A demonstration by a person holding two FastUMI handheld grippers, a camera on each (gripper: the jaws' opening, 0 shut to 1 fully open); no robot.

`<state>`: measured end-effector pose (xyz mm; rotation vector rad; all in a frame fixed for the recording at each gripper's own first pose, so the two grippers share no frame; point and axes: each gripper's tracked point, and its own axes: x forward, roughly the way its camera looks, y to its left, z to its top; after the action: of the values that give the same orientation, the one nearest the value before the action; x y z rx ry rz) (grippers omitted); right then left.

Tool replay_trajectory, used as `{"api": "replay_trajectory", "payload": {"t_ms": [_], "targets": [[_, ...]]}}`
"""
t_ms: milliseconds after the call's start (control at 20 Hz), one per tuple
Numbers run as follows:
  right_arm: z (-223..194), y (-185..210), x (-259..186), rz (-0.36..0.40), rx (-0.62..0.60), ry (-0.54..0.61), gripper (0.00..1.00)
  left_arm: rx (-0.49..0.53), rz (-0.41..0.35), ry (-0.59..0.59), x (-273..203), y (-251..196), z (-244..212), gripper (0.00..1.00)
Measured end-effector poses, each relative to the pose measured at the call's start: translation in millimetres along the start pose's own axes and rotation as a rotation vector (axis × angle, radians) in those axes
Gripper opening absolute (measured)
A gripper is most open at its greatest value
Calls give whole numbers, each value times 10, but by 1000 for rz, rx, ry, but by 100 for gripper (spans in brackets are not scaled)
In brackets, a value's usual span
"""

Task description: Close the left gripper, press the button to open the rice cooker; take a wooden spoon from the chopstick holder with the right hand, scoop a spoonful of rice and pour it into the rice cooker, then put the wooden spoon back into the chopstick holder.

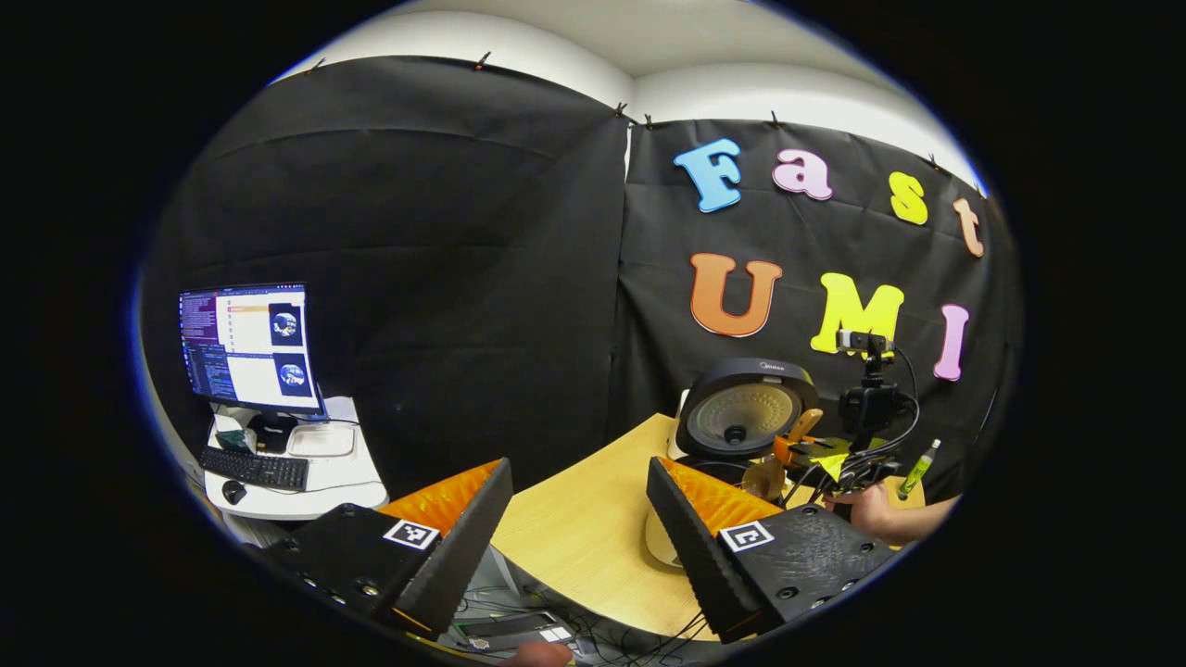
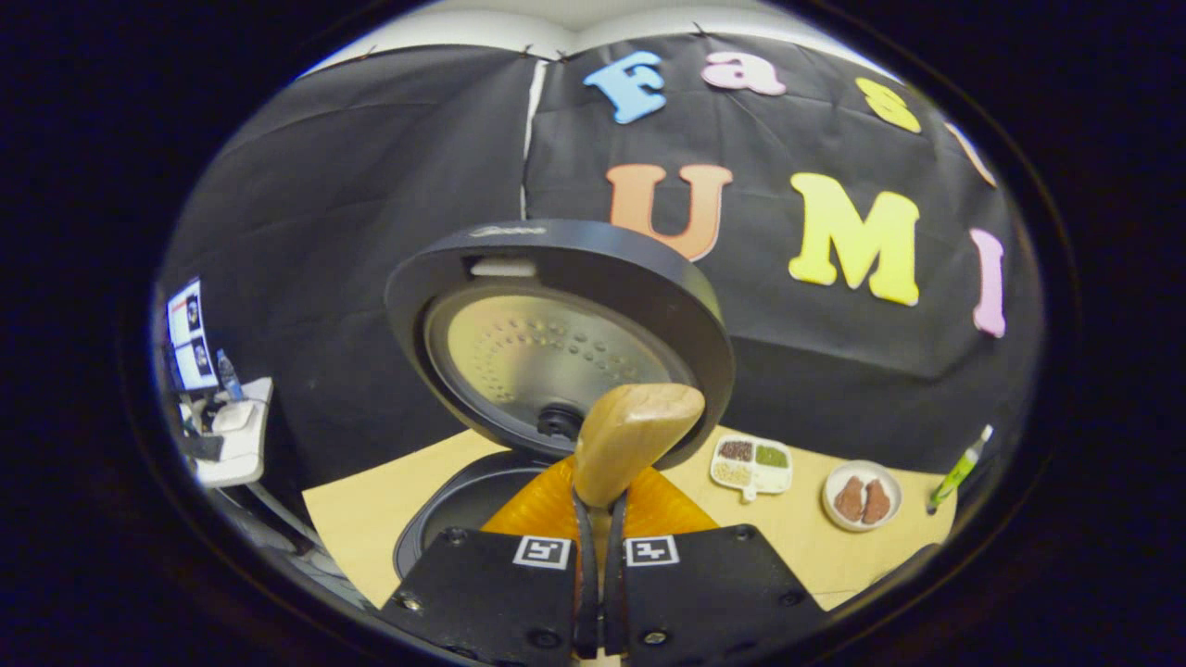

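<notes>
Your right gripper [image 2: 600, 519] is clamped tight on the wooden spoon [image 2: 632, 440], which sits right over the open rice cooker [image 2: 556, 324], its lid standing straight up on the table [image 2: 371, 509]. Your left gripper [image 1: 579, 519] hangs wide apart with nothing in it, well back from the cooker near the table edge. Smaller stuff: a divided dish [image 2: 752, 463] and a small plate [image 2: 862, 496] sit off to the cooker's side.

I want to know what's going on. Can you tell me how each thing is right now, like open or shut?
rice cooker: open
lid: up
left gripper: open, holding nothing
right gripper: shut on the wooden spoon
wooden spoon: held, over the cooker
monitor: switched on
</notes>
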<state>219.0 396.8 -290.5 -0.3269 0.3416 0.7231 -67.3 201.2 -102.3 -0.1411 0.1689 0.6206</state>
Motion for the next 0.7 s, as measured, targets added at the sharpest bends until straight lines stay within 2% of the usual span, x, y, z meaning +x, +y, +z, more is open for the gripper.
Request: {"api": "replay_trajectory", "payload": {"t_ms": [200,400,600,700], "targets": [[218,204,-202,24,-208,-92,8,-9,-9,1,10,-13,-30,95],[384,414,-423,57,-363,-161,8,-42,-21,-3,26,-36,-22,95],[479,407,-464,69,-398,-186,7,-37,-1,-4,37,38,2,95],[564,398,-551,73,-393,-200,8,-26,-20,-16,24,-51,58,95]]}}
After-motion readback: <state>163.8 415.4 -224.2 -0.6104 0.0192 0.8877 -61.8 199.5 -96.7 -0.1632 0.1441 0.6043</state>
